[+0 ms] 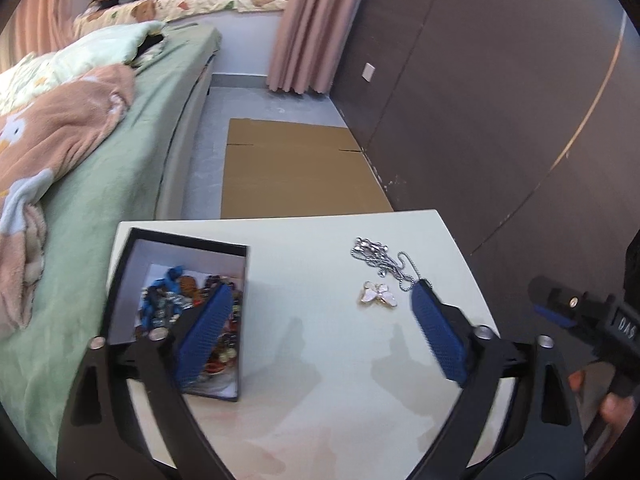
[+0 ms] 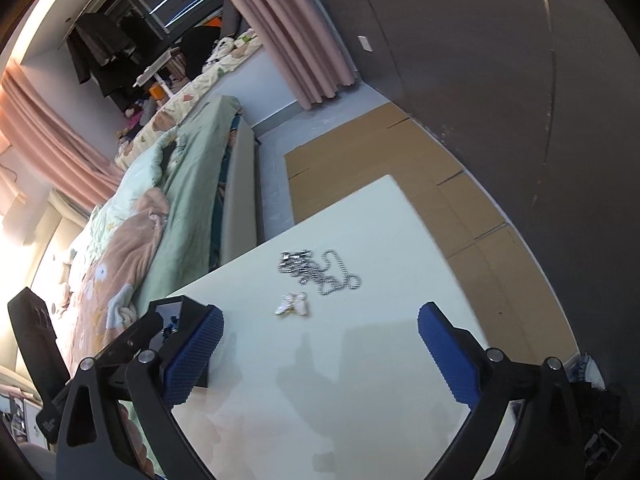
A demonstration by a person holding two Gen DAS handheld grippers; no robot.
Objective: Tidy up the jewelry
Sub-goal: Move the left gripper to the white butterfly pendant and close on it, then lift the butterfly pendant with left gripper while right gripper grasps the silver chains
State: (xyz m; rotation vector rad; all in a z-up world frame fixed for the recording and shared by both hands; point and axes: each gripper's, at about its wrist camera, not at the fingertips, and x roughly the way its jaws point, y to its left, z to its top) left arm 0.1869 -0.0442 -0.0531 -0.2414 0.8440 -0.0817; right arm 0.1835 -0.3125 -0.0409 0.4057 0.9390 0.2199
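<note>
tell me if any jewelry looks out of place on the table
Yes. A tangled silver chain and a butterfly brooch lie loose on the white table, outside the black box that holds the other jewelry. Both grippers are open and empty.

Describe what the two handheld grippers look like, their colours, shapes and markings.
Both the left gripper and right gripper have curved black arms with silver round pivot bolts and blue textured rectangular pads. The right gripper's black body shows white letters "DAS".
</note>
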